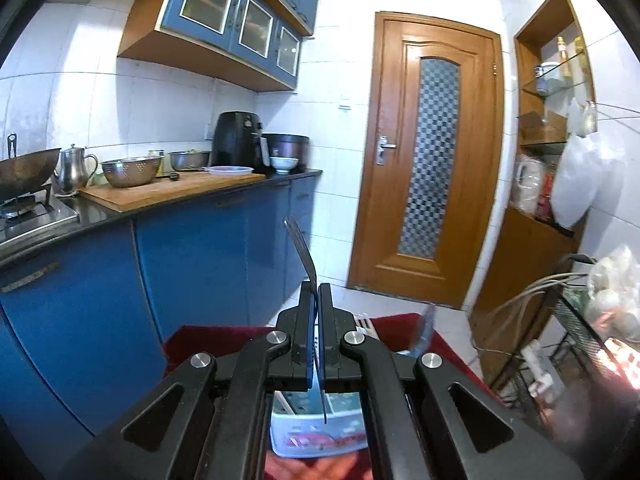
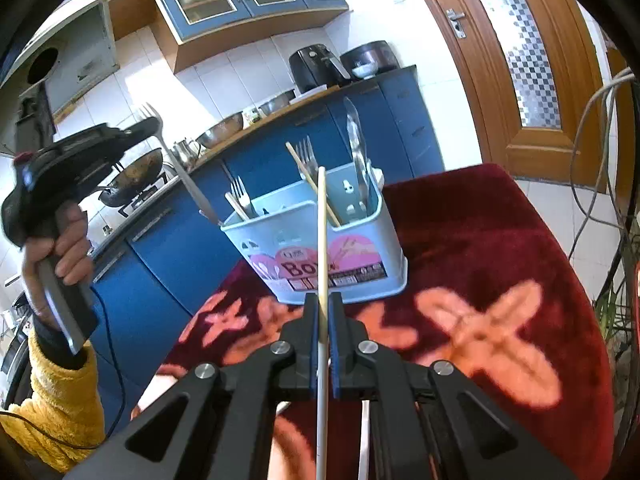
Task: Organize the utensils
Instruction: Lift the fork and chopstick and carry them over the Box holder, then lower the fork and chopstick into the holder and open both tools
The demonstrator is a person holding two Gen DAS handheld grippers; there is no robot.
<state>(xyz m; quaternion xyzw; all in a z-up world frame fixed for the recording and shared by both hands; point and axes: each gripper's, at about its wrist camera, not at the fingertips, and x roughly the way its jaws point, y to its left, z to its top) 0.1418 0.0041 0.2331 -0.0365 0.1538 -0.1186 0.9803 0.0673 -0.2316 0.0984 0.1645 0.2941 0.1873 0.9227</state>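
A pale blue utensil caddy [image 2: 340, 240] stands on a red flowered cloth [image 2: 500, 264], with forks [image 2: 306, 152], a chopstick [image 2: 310, 188] and spoons [image 2: 356, 148] upright in its compartments. The right tool [image 2: 322, 304] is clamped on a pale chopstick [image 2: 321, 240] just in front of the caddy. To the left, a hand [image 2: 60, 248] raises the left tool [image 1: 319, 296], which grips a metal fork [image 1: 302, 250] tines up, above the caddy.
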